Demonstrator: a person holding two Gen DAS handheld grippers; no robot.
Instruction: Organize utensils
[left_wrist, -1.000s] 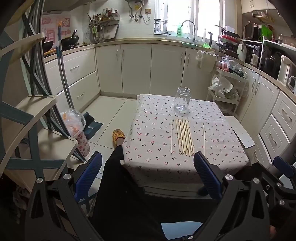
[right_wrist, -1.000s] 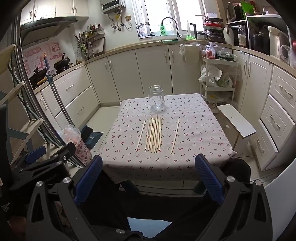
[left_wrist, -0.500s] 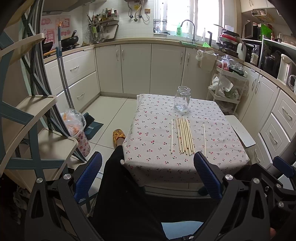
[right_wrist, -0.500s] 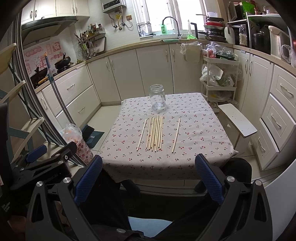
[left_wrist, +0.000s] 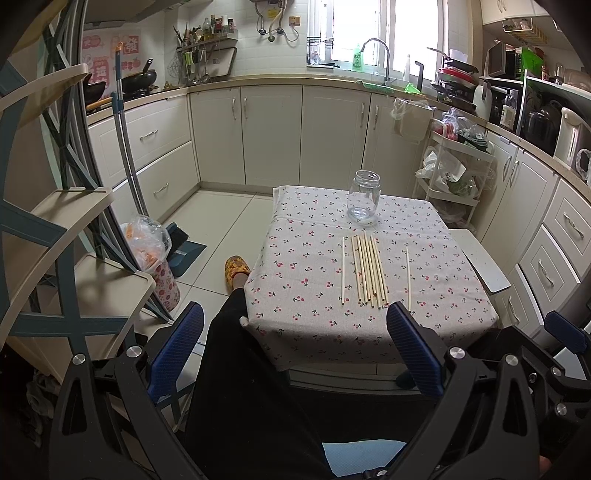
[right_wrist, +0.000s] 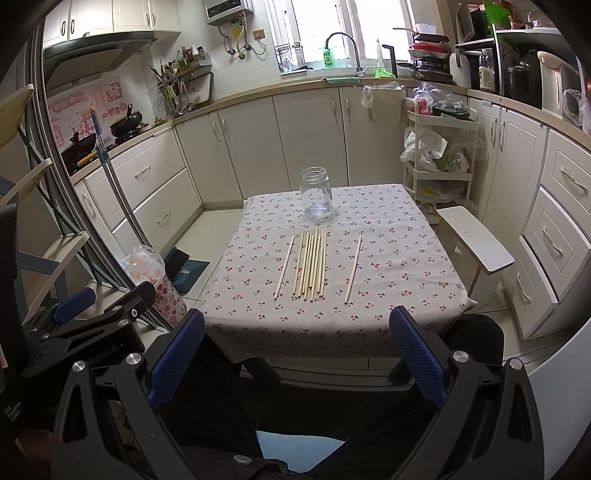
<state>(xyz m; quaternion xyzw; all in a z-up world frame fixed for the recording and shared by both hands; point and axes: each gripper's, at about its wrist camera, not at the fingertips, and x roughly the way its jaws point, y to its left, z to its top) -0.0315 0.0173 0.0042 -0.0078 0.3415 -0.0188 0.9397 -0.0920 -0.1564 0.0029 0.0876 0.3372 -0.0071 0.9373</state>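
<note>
A small table (right_wrist: 406, 288) under a cherry-print cloth (right_wrist: 388, 254) carries an upright glass jar (right_wrist: 316, 198) near its far edge and wooden sticks (right_wrist: 312, 266) lying side by side at its middle.

Chopsticks (left_wrist: 367, 271) on table (left_wrist: 303, 295), apparently empty jar (left_wrist: 364, 201)

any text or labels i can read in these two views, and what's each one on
"AXE": green dish-soap bottle on the windowsill by the tap.
"RobotAI", partly legible: side of the left gripper body, seen from the right wrist view.
"Data Acquisition System", small: black device at the left edge.
Red wall stickers behind the woks: Chinese characters, too blurred to read.
Bag on the trolley: print too small.
</note>
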